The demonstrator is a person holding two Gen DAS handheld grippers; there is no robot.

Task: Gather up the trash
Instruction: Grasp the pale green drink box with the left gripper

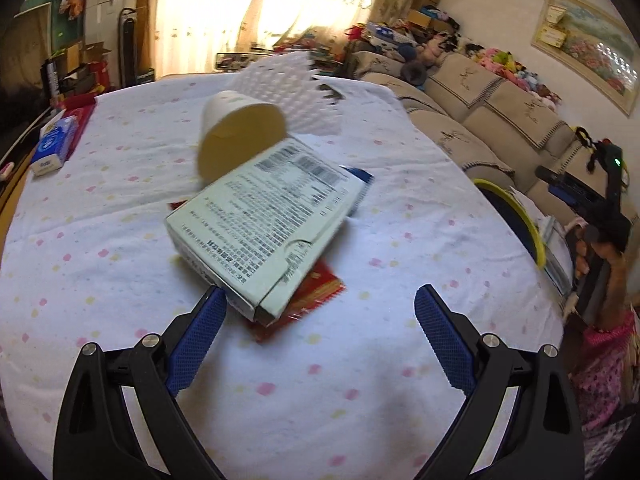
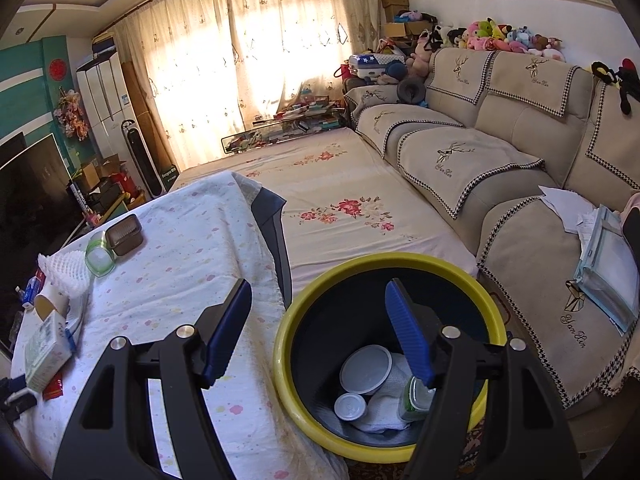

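Lying on the bench (image 1: 100, 280) near the left claw (image 1: 320, 292): a pale printed carton (image 1: 264, 220), tilted, on top of a red wrapper (image 1: 316, 292). A paper cup (image 1: 240, 128) lies on its side against the carton's far end, white foam netting (image 1: 296, 88) just behind it. Left claw released, jaws wide apart, its left pad (image 1: 200, 332) just beside the carton's near corner, not gripping. Right claw (image 2: 318, 292) also released and holding nothing, above the yellow-rimmed bin (image 2: 288, 320) beside the bench. Bin holds white lids (image 2: 366, 368), white cloth and a clear container. Blue tissue pack (image 1: 54, 144) at the bench's left edge.
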